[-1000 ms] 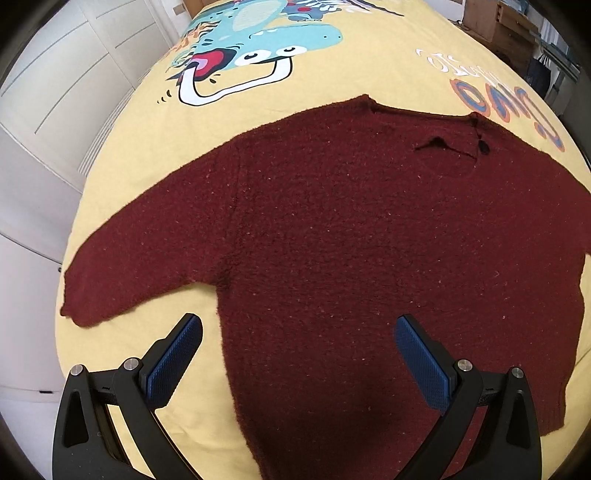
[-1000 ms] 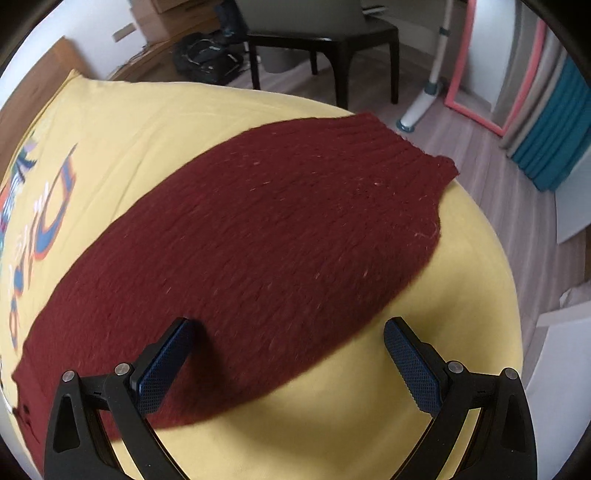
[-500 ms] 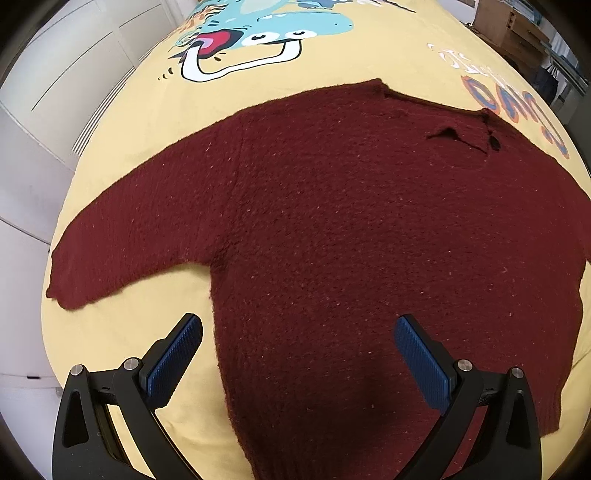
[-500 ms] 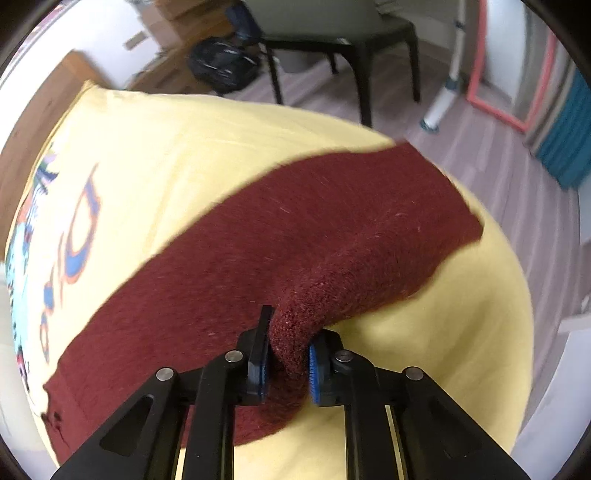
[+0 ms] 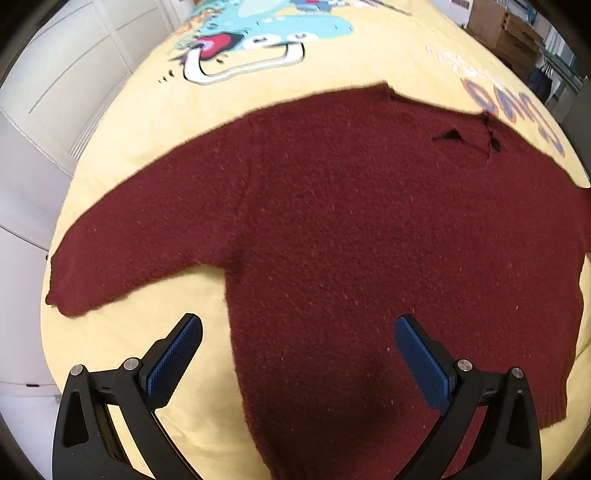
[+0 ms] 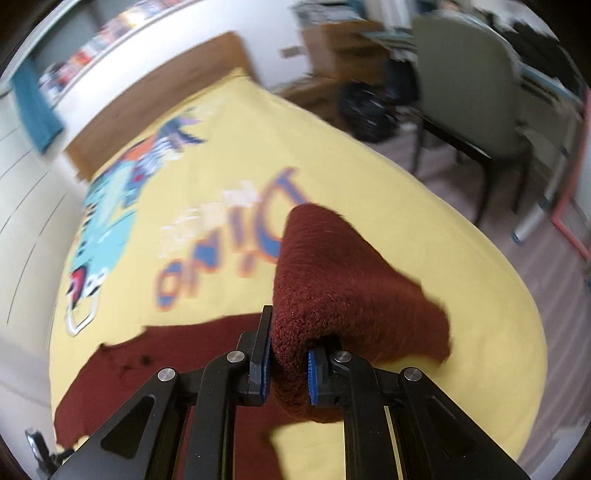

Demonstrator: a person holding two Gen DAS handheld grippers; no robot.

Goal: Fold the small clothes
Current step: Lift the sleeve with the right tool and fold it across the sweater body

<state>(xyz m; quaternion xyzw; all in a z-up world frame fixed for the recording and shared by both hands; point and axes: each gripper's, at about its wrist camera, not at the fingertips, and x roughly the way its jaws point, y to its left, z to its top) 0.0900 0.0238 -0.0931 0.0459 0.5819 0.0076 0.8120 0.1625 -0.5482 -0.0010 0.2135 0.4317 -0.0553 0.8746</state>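
Note:
A dark red knitted sweater (image 5: 369,240) lies flat on a yellow bedspread (image 5: 140,125), its left sleeve (image 5: 140,236) stretched out to the left. My left gripper (image 5: 297,350) is open and empty, hovering above the sweater's lower body. My right gripper (image 6: 289,356) is shut on the sweater's right sleeve (image 6: 332,288) and holds it lifted above the bed, the fabric bunched into a raised fold. The sweater's body (image 6: 122,380) lies below and to the left in the right wrist view.
The bedspread has a cartoon dinosaur print (image 5: 258,33) and lettering (image 6: 229,251). White cupboard doors (image 5: 44,92) stand left of the bed. A chair (image 6: 476,99), a black bag (image 6: 369,110) and wooden floor (image 6: 546,280) lie beyond the bed's right edge.
My right gripper closed on the right sleeve, then lifted it and swung it toward the sweater's body. My left gripper stayed open, drifting slightly over the sweater.

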